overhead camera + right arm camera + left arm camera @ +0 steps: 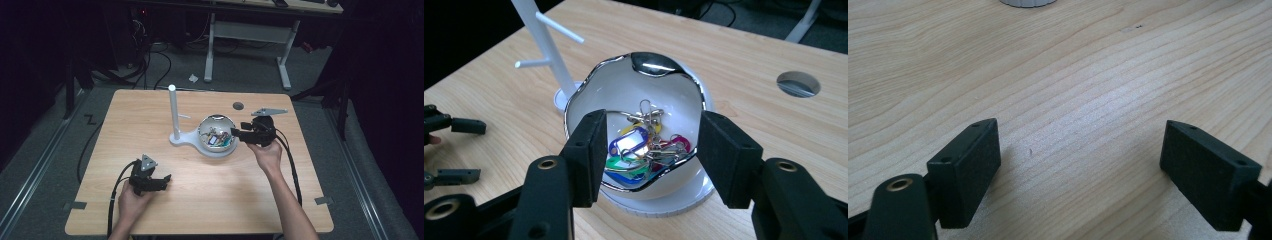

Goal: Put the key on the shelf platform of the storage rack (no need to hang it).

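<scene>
A white bowl (205, 131) with a chrome rim stands on the round base of a white stand, whose post (173, 112) rises to its left. Several coloured key tags (218, 137) on metal rings lie in the bowl. My right gripper (236, 133) hovers at the bowl's right rim, pointing left, open. In the right gripper view its jaws (651, 122) frame the bowl (624, 85) and the key tags (639, 147), with nothing between the pads; the post (544, 45) has two short pegs. My left gripper (167, 180) rests low at the table's front left, open (1083, 132) over bare wood.
A round cable hole (238, 106) sits in the tabletop behind the bowl, also seen as a cable hole (798, 83) in the right gripper view. Cables trail from both grippers toward the front edge. A white desk frame (285, 60) stands on the floor beyond the table.
</scene>
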The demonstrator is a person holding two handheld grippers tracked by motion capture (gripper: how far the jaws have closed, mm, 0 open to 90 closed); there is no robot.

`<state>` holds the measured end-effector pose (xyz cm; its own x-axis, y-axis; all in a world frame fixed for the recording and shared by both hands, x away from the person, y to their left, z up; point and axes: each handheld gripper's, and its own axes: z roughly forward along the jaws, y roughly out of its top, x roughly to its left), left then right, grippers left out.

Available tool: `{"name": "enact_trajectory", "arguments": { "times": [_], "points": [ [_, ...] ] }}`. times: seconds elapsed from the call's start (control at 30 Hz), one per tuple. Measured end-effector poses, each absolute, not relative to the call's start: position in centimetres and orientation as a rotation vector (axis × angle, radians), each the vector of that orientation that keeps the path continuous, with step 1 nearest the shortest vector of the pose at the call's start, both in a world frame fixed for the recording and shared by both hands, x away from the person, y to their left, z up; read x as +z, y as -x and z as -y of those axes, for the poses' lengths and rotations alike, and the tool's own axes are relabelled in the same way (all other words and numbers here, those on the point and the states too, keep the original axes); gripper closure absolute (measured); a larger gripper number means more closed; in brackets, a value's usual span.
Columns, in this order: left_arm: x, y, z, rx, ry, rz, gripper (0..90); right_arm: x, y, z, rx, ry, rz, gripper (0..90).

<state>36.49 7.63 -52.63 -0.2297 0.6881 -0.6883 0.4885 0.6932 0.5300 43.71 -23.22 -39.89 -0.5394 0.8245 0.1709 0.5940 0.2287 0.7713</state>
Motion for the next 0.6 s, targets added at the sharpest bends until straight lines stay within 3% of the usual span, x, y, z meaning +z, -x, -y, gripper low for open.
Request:
{"name": "enact_trajectory", "arguments": {
  "times": [0.6],
  "points": [
    [-52.6,-36.5,-7.7,0.252,-0.919,-1.886,16.7,-39.3,-40.9,26.7,1.209,-1.404,-2.144,47.5]
  ]
}}
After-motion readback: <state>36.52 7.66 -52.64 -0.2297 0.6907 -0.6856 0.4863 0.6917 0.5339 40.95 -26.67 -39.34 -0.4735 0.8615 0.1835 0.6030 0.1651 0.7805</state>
